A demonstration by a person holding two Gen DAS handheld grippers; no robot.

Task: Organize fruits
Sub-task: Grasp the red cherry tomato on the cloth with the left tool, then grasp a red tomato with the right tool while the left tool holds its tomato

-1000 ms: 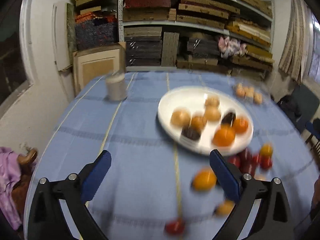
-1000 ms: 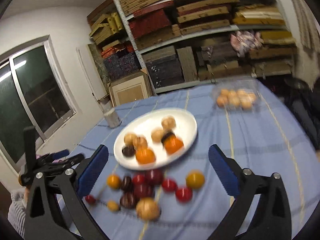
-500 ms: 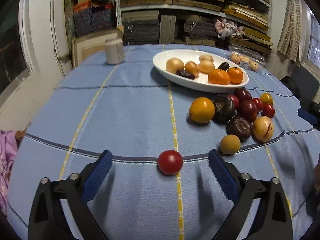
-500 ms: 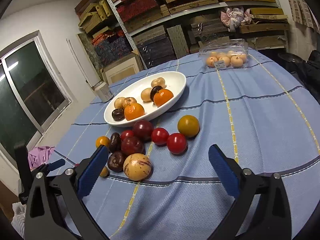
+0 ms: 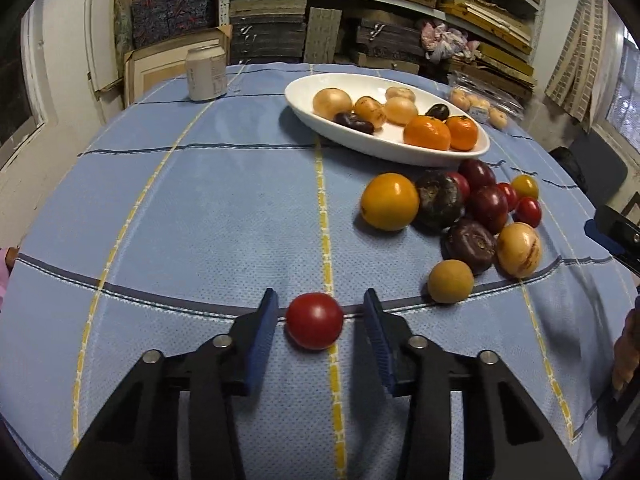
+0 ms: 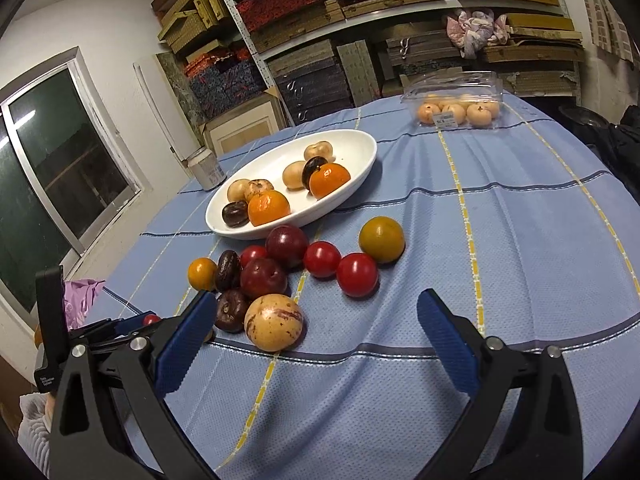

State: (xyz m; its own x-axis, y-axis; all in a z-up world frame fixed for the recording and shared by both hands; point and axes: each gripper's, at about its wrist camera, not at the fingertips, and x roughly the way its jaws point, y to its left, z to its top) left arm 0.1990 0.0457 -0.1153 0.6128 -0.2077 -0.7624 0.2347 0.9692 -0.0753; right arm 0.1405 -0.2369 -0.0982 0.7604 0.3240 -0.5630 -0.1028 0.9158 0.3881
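A small red tomato [image 5: 315,326] lies on the blue tablecloth between the fingers of my left gripper [image 5: 320,308]. Its jaws are closing, with a thin gap still showing on each side of the tomato. That gripper [image 6: 116,326] also shows low at the left of the right wrist view. My right gripper [image 6: 316,308] stands open over the cloth, and a pale striped fruit [image 6: 274,322] lies just inside its left finger. A pile of loose fruits [image 6: 288,264] sits in front of a white oval plate [image 6: 280,232] that holds oranges and several brown fruits.
A tin can [image 5: 207,74] stands at the table's far left. A clear plastic box of peach-coloured fruits [image 6: 456,100] sits at the far edge. Stacked shelves [image 5: 360,0] rise behind the table. A purple cloth [image 6: 82,300] lies beyond the left edge.
Both grippers sank toward the table. The left jaws went from wide open to narrow around the red tomato. The right jaws stayed wide.
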